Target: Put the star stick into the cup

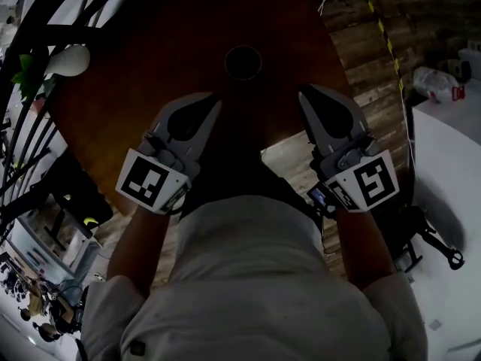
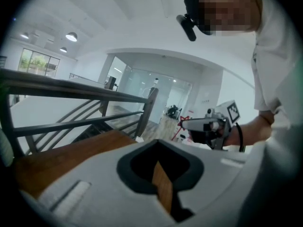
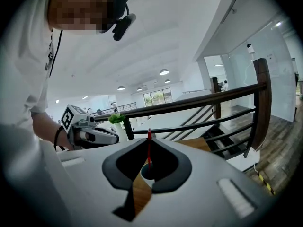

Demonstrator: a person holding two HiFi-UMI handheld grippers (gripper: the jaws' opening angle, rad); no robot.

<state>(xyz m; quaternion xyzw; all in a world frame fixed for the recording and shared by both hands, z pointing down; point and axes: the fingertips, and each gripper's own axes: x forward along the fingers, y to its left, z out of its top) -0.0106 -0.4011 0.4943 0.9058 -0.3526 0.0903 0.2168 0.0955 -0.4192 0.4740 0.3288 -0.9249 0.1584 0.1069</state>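
On wooden table (image 1: 150,66), round dark cup (image 1: 243,62), thin red stick (image 3: 148,148) upright inside

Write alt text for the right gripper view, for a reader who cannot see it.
Beyond the shut jaws of the right gripper, a red star stick stands in a cup on a wooden table. The left gripper shows at left.

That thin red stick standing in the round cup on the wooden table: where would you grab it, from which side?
Probably the bare shaft of the thin red stick above the rim of the round cup, coming straight down from above. It stands upright and slim, its lower end sunk in the cup, so only that upper length is free to pinch.
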